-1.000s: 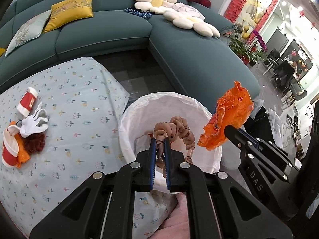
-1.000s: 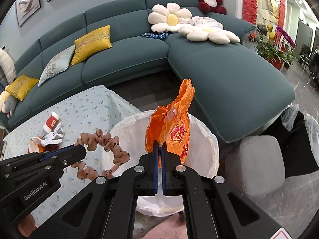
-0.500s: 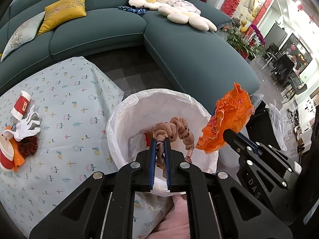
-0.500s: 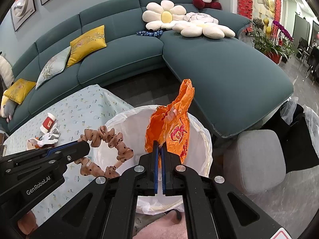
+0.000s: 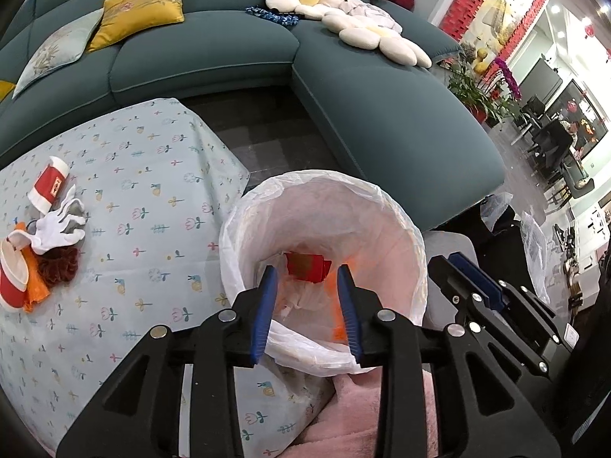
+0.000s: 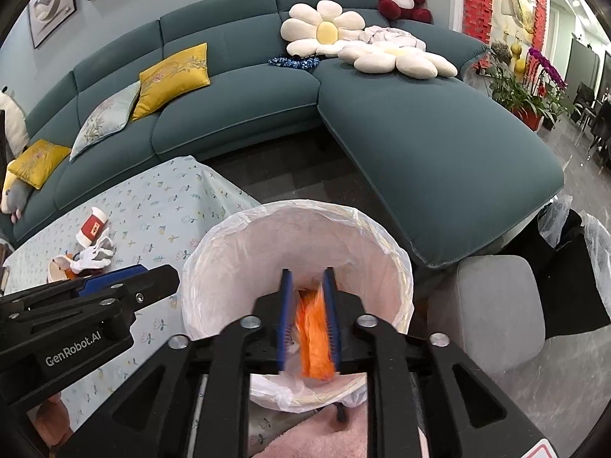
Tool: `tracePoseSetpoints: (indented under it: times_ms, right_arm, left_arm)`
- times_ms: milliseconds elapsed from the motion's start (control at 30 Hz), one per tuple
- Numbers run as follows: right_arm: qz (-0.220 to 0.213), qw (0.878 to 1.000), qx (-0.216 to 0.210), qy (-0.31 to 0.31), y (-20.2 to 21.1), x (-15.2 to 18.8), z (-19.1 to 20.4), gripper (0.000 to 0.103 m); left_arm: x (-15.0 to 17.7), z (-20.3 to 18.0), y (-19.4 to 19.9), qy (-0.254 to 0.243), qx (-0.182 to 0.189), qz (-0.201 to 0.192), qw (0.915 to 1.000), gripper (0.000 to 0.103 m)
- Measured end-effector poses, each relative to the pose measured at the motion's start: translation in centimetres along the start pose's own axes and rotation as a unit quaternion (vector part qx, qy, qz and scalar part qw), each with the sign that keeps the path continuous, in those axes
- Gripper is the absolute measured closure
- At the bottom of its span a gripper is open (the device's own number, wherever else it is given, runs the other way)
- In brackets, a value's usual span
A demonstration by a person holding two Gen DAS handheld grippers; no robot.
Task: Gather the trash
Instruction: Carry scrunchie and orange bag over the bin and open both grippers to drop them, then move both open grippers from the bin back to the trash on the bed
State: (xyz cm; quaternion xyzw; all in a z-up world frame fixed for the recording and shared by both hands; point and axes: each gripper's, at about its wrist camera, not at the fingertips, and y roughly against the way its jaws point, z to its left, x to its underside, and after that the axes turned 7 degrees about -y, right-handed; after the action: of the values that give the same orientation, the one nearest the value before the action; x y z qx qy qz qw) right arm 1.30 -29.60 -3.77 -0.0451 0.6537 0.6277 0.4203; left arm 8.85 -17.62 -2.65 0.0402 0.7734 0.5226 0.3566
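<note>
Orange wrapper is dropping between the right gripper jaws, which are opening over the bin, so it's loose, not pinched. Left gripper jaws are opening too, with nothing between them. A second ago the left one held a brown scrunchie and the right one had the wrapper clamped upright; now the scrunchie is gone from view, presumably down in the bin, though I can't spot it. So this is the drop-off step. Next I'd guess it's back to the table for the pile: red cups, white glove, dark red scrunchie. That needs both jaws wide and a swing left.
</note>
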Motion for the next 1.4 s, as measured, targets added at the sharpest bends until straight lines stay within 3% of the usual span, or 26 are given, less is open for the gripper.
tracePoseSetpoints:
  times_ms: [633, 733, 967, 1067, 1133, 1267, 1400]
  right_arm:
    - [-0.005, 1.0, -0.014, 0.019, 0.8, -0.2, 2.9, 0.074]
    - [-0.005, 0.999, -0.02, 0.033, 0.9, 0.0, 4.4, 0.073]
    - [-0.002, 0.997, -0.035, 0.064, 1.1, 0.5, 8.3, 0.073]
    - [-0.001, 0.996, -0.041, 0.078, 1.3, 0.9, 10.1, 0.07]
    - [-0.004, 0.995, -0.045, 0.088, 1.4, 1.1, 11.4, 0.065]
    - [0.0, 0.993, -0.055, 0.108, 1.5, 1.6, 13.9, 0.065]
    - [0.004, 0.989, -0.066, 0.131, 1.5, 2.3, 16.7, 0.065]
  left_arm:
    - [1.1, 4.8, 1.9, 0.043, -0.016, -0.014, 0.9988, 0.071]
    - [1.7, 6.5, 2.5, 0.062, -0.028, -0.019, 0.9975, 0.061]
    - [2.8, 10.6, 4.1, 0.099, -0.047, -0.027, 0.9936, 0.058]
    - [3.4, 12.3, 4.8, 0.113, -0.058, -0.032, 0.9914, 0.052]
    - [3.9, 13.6, 5.4, 0.126, -0.071, -0.037, 0.9888, 0.041]
    - [5.0, 16.6, 6.5, 0.155, -0.087, -0.041, 0.9833, 0.04]
    - [6.4, 20.1, 7.6, 0.193, -0.113, -0.044, 0.9736, 0.031]
